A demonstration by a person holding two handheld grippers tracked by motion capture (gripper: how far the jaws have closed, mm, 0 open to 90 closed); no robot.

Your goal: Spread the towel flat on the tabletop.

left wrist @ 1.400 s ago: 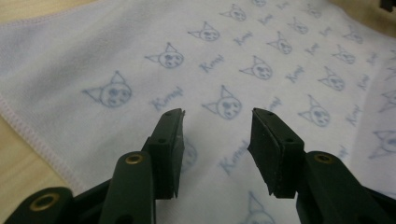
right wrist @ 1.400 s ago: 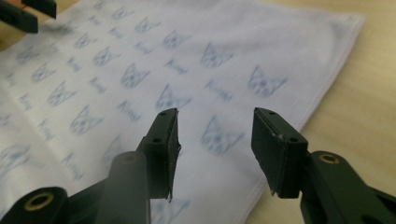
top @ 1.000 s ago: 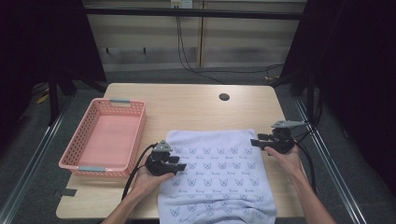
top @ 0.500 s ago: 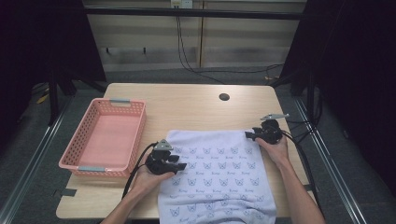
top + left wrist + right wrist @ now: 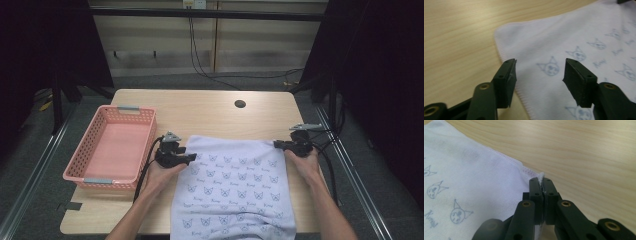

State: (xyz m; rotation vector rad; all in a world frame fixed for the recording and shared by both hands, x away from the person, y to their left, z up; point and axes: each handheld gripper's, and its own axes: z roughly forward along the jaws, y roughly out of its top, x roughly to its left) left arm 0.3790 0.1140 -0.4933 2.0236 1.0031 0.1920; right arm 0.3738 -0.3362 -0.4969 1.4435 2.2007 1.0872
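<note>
since the earlier high view, both hands have slid toward the far corners of the towel [image 5: 232,185]: the right gripper [image 5: 278,144] has come in from the table's right edge onto the far right corner, and the left gripper [image 5: 191,158] has shifted a little along the towel's left side. the right gripper's jaws have just been closing, and in the right gripper view they stand pressed together with a tuft of the corner's hem pinched between the pads. the left gripper's jaws have just been opening; in the left gripper view they are spread, straddling the left hem with nothing pressed, 1 jaw over bare wood and the other over the printed cloth. the towel lies flat on the wooden table [image 5: 210,112], its long axis running from the far edge back toward the person, the near end hanging over the table's front edge. a pink basket [image 5: 141,129] sits on the table just left of the left gripper, apart from the towel. what the coming move seems to turn on: the far left corner [image 5: 499,31] lies ahead of the open jaws and slightly to their left, not yet between them, so the left hand, the nearer of the 2, likely has to travel forward along the hem before it can close and match the right.
</note>
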